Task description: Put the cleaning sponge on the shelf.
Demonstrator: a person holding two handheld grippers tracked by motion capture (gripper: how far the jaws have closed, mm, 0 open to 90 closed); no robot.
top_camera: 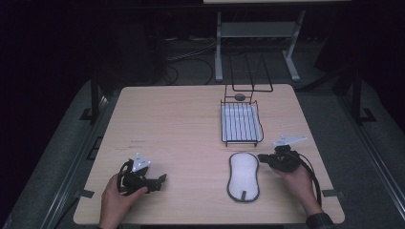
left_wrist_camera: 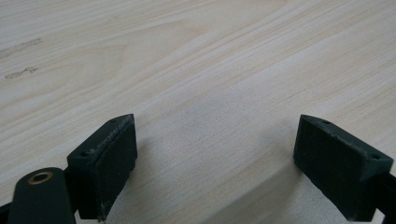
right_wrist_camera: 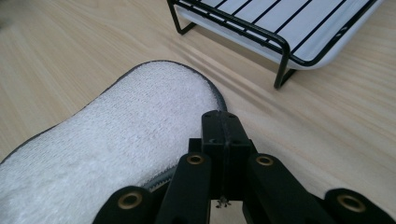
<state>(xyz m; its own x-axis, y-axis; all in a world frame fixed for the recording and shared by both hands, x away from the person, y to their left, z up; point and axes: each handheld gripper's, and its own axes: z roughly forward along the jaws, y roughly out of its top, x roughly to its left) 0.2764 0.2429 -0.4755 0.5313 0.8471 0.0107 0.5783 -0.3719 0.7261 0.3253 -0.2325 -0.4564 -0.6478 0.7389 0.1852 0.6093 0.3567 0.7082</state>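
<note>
Pale wood table (top_camera: pixel 181 124), dark room around it, cables and a grey stand on the floor beyond the far edge.

One white pad (top_camera: pixel 243 176) with a dark rim lies flat on the near right part of the table, long axis running near to far. Its far end is near the front of the wire rack (top_camera: pixel 241 125), with a strip of bare wood between them; its near end sits well in from the table's near edge.

Your right gripper (top_camera: pixel 262 158) is at the pad's far right corner. In the right gripper view the gripper (right_wrist_camera: pixel 221 133) has its jaws pressed together with nothing between them, tip over the pad's rim (right_wrist_camera: pixel 219 100); contact cannot be told.

Your left gripper (top_camera: pixel 161 178) rests at the near left, well apart from the pad. In the left gripper view its pads (left_wrist_camera: pixel 109 163) stand wide over bare wood, holding nothing.

Count: one pad, one rack holding a white tray (top_camera: pixel 240 119), one small dark round object (top_camera: pixel 239 97) behind the rack, two grippers.

Open room: the whole left and centre of the table, plus a bare strip to the right of the rack.
</note>
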